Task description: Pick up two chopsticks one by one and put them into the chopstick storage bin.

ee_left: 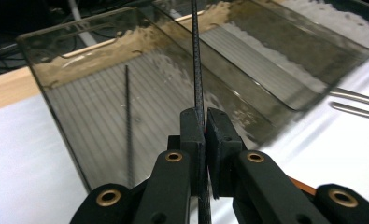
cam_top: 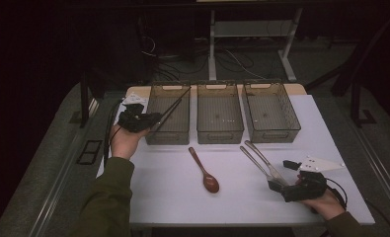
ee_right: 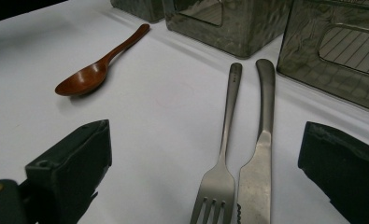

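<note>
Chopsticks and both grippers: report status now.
Left gripper shut on one chopstick over left bin; second chopstick inside. Right gripper open around fork and knife. Nothing blocking.

**Left jaws pinched, right jaws wide**

Left black two-jaw gripper (cam_top: 148,120) raised on an upturned palm, jaws clamped nearly together, olive sleeve entering from below. Right black two-jaw gripper (cam_top: 276,185) low near the table's edge, jaws spread well apart, hand (cam_top: 326,205) under its body.

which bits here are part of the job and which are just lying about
In use: left gripper, shut on a chopstick; second chopstick in the left bin; right gripper, open around fork and knife.
Lying about: spoon, middle bin, right bin.
</note>
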The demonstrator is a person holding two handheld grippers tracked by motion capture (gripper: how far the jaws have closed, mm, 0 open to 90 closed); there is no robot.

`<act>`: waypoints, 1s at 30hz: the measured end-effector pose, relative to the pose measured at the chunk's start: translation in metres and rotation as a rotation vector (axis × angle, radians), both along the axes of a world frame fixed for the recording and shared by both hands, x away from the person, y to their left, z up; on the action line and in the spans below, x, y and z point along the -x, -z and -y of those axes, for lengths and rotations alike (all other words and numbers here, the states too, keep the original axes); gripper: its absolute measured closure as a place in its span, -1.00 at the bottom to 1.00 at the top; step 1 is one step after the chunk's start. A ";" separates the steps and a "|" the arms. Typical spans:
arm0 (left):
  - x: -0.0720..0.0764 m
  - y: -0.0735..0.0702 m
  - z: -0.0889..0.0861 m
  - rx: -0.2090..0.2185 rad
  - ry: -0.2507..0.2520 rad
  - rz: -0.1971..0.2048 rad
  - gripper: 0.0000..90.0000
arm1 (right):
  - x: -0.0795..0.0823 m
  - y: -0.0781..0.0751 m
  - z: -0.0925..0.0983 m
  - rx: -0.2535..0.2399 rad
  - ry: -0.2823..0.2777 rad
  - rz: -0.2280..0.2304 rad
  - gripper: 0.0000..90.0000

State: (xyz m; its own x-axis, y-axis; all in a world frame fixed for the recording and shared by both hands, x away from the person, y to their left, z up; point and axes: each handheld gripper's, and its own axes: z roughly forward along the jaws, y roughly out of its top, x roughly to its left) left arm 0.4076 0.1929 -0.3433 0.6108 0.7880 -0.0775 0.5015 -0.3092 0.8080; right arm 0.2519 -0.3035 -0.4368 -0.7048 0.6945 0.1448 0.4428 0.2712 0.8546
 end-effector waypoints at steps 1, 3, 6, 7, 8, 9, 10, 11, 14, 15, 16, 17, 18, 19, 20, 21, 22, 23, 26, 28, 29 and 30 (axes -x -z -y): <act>-0.004 0.000 0.000 -0.004 -0.007 -0.006 0.89 | 0.000 0.000 0.000 0.000 0.000 0.000 -0.95; -0.011 0.001 0.000 -0.013 -0.020 -0.017 0.89 | 0.000 0.000 0.000 -0.002 0.001 0.000 -0.95; -0.022 0.004 0.000 -0.013 -0.044 -0.033 0.89 | 0.000 0.000 0.001 -0.004 0.004 0.001 -0.95; -0.026 0.005 0.000 -0.008 -0.052 -0.039 0.89 | 0.000 0.000 0.001 -0.004 0.004 0.001 -0.95; -0.029 0.005 0.000 -0.005 -0.060 -0.044 0.89 | 0.000 0.000 0.001 -0.005 0.004 0.001 -0.95; -0.032 0.006 0.000 -0.003 -0.063 -0.047 0.89 | 0.000 0.000 0.001 -0.004 0.003 0.002 -0.95; -0.034 0.008 0.000 -0.002 -0.067 -0.054 0.89 | 0.000 0.000 0.001 -0.005 0.003 0.001 -0.95; -0.037 0.009 0.001 -0.010 -0.069 -0.057 0.89 | 0.000 0.000 0.001 -0.005 0.004 0.000 -0.95; -0.043 0.014 0.002 -0.023 -0.083 -0.075 0.89 | 0.000 0.000 0.001 -0.006 0.004 0.001 -0.95; -0.045 0.016 0.002 -0.023 -0.090 -0.083 0.89 | 0.000 0.000 0.001 -0.006 0.004 0.001 -0.95; -0.047 0.017 0.002 -0.025 -0.096 -0.092 0.89 | 0.000 0.000 0.001 -0.006 0.004 0.001 -0.95; -0.048 0.020 0.003 -0.028 -0.101 -0.101 0.89 | 0.000 0.000 0.002 -0.007 0.005 0.000 -0.95; -0.049 0.021 0.003 -0.035 -0.102 -0.109 0.89 | 0.000 0.000 0.002 -0.007 0.005 0.000 -0.95; -0.050 0.023 0.004 -0.039 -0.105 -0.118 0.89 | 0.000 0.000 0.002 -0.007 0.005 -0.001 -0.95; -0.051 0.025 0.004 -0.049 -0.108 -0.122 0.89 | 0.000 0.000 0.002 -0.007 0.005 0.001 -0.95; -0.052 0.027 0.005 -0.063 -0.108 -0.130 0.89 | 0.000 0.000 0.002 -0.007 0.004 0.001 -0.95; -0.052 0.029 0.006 -0.068 -0.112 -0.136 0.89 | 0.000 0.000 0.002 -0.008 0.004 0.001 -0.95; -0.053 0.030 0.007 -0.073 -0.112 -0.142 0.89 | 0.000 0.000 0.002 -0.007 0.004 0.002 -0.95; -0.054 0.032 0.009 -0.077 -0.109 -0.159 0.89 | 0.000 0.000 0.002 -0.010 0.004 0.000 -0.95; -0.055 0.034 0.010 -0.100 -0.100 -0.169 0.89 | 0.000 0.000 0.002 -0.009 0.004 0.001 -0.95; -0.055 0.035 0.011 -0.102 -0.101 -0.172 0.89 | 0.000 0.000 0.002 -0.009 0.004 0.002 -0.95; -0.056 0.035 0.011 -0.113 -0.100 -0.176 0.89 | 0.000 0.000 0.002 -0.009 0.004 0.001 -0.95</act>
